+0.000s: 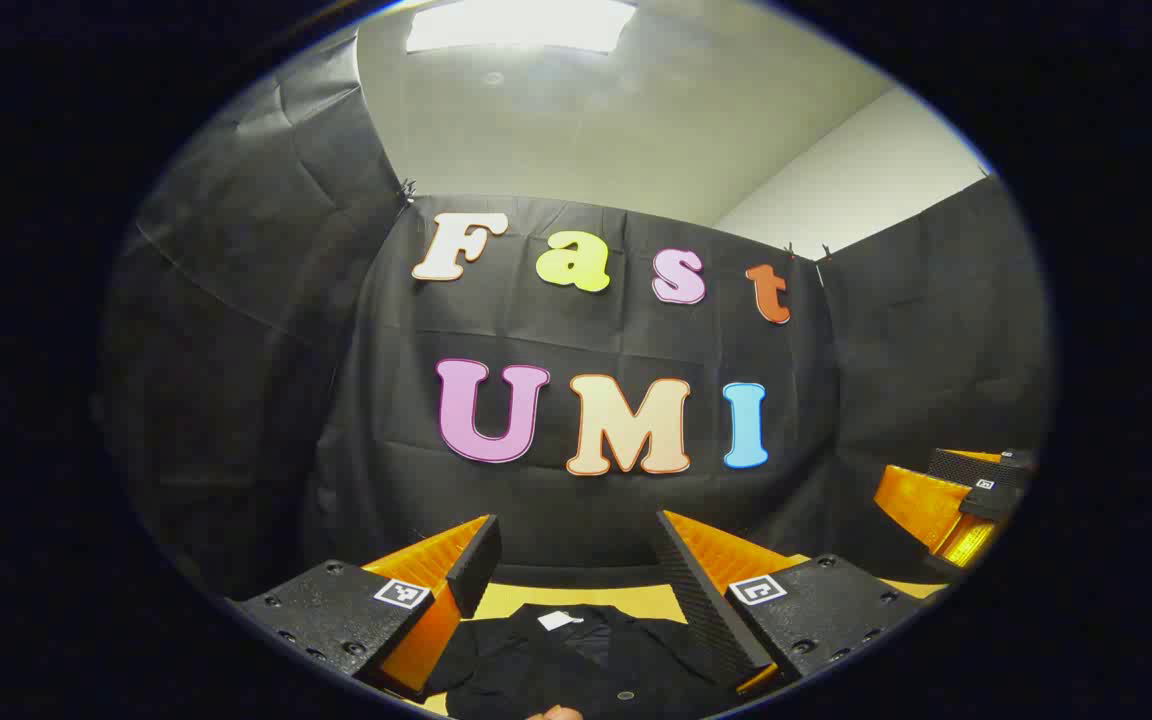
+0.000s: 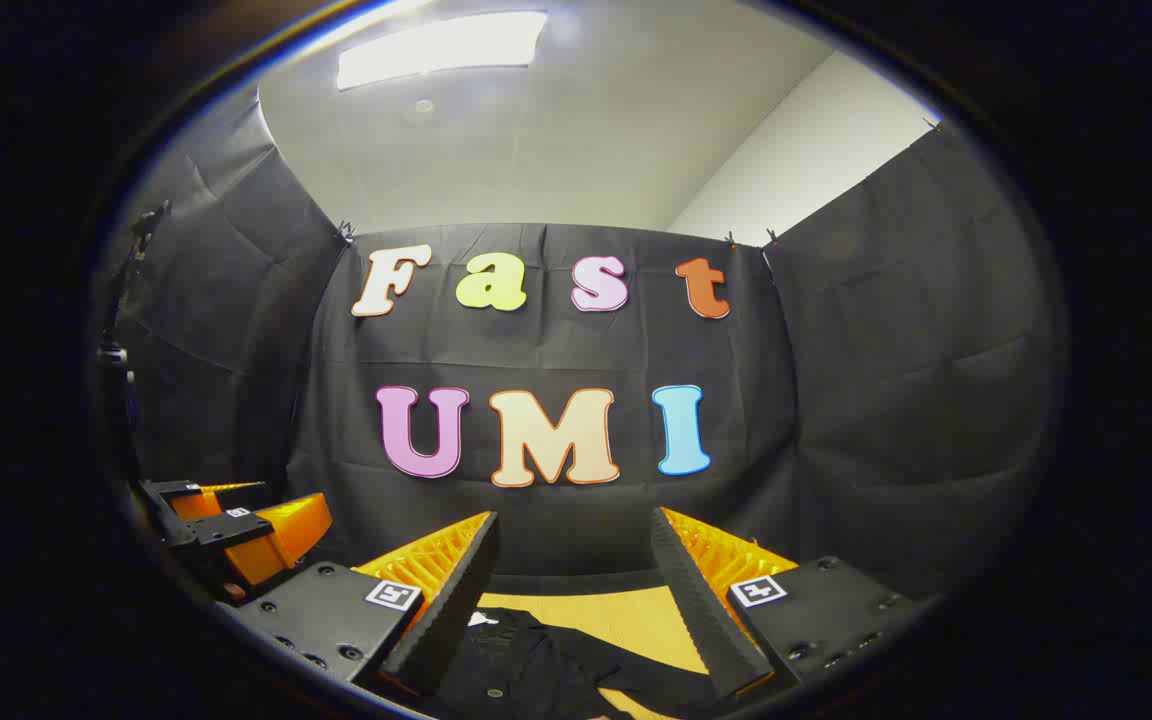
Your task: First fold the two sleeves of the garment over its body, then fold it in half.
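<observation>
A black garment (image 1: 576, 660) with a white neck label lies on the yellow table (image 1: 521, 598), low in the left gripper view. My left gripper (image 1: 576, 560) hangs above it, fingers wide apart and empty. In the right gripper view the same garment (image 2: 536, 665) shows with one sleeve stretching right across the table (image 2: 636, 612). My right gripper (image 2: 576, 560) is open above it, nothing between its fingers. Each gripper appears at the edge of the other's view: the right gripper (image 1: 956, 505) at far right, the left gripper (image 2: 236, 540) at far left.
Black cloth walls close the booth behind and on both sides. A ceiling light (image 2: 441, 48) glows overhead. A fingertip (image 1: 556, 712) peeks in at the bottom edge of the left gripper view.
</observation>
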### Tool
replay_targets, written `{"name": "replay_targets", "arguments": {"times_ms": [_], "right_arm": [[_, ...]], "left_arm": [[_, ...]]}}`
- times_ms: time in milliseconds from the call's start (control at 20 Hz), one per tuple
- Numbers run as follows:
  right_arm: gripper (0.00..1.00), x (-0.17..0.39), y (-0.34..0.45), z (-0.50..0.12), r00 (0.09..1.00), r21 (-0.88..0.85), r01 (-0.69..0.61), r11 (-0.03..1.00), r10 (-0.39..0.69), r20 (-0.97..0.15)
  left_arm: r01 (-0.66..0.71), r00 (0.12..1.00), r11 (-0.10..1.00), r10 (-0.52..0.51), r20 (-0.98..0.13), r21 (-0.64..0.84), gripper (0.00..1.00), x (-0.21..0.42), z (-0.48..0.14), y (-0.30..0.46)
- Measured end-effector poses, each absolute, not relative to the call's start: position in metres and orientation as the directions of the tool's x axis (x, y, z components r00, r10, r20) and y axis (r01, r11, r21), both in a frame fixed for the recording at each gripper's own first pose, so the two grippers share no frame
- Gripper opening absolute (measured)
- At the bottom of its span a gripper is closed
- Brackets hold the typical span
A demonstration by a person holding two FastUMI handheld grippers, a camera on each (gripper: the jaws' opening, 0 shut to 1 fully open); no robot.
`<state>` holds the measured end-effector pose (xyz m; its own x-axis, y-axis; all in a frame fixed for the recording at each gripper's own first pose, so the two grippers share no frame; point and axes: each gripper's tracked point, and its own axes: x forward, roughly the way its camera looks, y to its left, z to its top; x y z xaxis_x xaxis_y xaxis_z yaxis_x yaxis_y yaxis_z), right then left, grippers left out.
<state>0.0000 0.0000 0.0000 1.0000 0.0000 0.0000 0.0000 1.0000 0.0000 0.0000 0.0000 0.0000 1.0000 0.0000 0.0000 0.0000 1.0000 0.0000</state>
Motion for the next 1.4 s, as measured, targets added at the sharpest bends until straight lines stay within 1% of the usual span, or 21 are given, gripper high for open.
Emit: {"name": "replay_targets", "arguments": {"times_ms": [350,600,650,700,1050,1100,1250,1400], "right_arm": [[0.96,0.009,0.003,0.001,1.000,-0.007,-0.022,1.000,0.022,0.010],[0.96,0.013,0.009,-0.001,0.999,-0.021,-0.043,0.999,0.043,0.008],[0.96,0.013,0.010,-0.001,0.999,-0.022,-0.047,0.999,0.047,0.007],[0.96,0.014,0.012,-0.001,0.999,-0.023,-0.050,0.998,0.051,0.007],[0.96,0.016,0.019,-0.003,0.998,-0.027,-0.069,0.997,0.069,0.000],[0.96,0.016,0.020,-0.003,0.997,-0.029,-0.071,0.997,0.071,0.001],[0.96,0.017,0.017,-0.002,0.998,-0.037,-0.067,0.997,0.067,0.005],[0.96,0.020,0.002,-0.012,0.999,-0.038,-0.045,0.998,0.044,-0.020]], "left_arm": [[0.005,1.000,1.000,-0.005,-0.026,0.004,0.95,0.010,-0.009,-0.004],[0.000,1.000,1.000,0.000,-0.023,0.010,0.95,0.014,-0.009,-0.001],[-0.002,1.000,1.000,0.003,-0.022,0.013,0.93,0.015,-0.009,0.000],[-0.004,1.000,1.000,0.005,-0.021,0.014,0.95,0.014,-0.009,0.000],[-0.019,1.000,1.000,0.020,-0.023,0.012,0.95,0.014,-0.010,0.008],[-0.021,0.999,1.000,0.021,-0.024,0.012,0.93,0.014,-0.010,0.009],[-0.024,0.999,1.000,0.024,-0.025,0.015,0.93,0.014,-0.009,0.009],[-0.028,0.999,0.999,0.028,-0.024,0.018,0.93,0.012,-0.010,0.010]]}}
